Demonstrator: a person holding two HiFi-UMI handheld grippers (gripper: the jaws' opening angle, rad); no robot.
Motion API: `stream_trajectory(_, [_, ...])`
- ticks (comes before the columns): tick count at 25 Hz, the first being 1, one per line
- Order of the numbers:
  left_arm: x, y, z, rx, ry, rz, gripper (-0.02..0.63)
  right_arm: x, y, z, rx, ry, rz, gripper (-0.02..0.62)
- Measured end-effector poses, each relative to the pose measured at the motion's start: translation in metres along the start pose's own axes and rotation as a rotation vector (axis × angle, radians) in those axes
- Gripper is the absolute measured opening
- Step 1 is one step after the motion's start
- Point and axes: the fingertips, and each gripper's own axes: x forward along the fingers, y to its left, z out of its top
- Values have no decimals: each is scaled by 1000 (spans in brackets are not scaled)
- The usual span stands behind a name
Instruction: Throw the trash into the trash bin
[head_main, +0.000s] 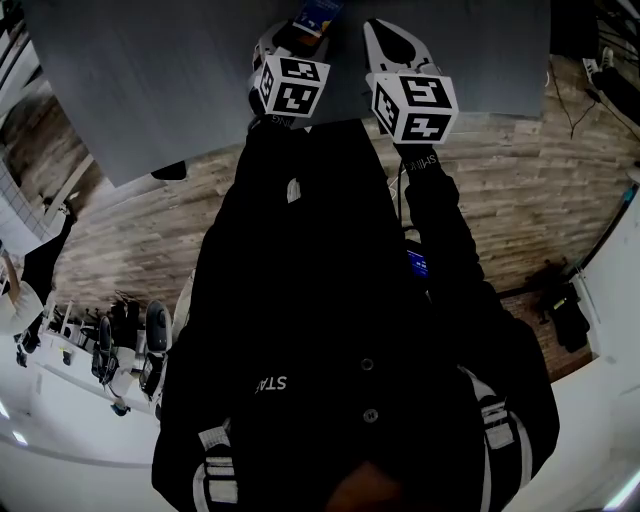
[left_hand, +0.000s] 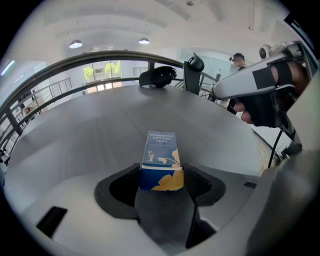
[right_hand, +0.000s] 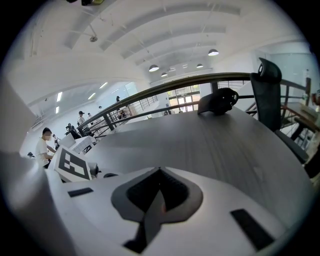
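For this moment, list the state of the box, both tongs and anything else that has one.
Box: upright on the table, between the left tongs.
Left tongs: open, either side of the box.
Right tongs: shut, empty.
Lamps: lit.

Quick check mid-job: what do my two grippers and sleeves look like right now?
The left gripper and right gripper both have white moulded shells, dark grey inside the jaws. Each carries a white cube printed with black square markers. The sleeves are black, with pale bands on the upper arms.
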Motion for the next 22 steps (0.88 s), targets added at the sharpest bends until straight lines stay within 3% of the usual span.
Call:
stream_trajectory(10, [-47,16,12,-137,-100,61,275,-3,23,12,-43,-19,49,15])
stream_trajectory(22, [-126,80,-18,-283,-236,182,273,13,118,18,-180,-18,157,15])
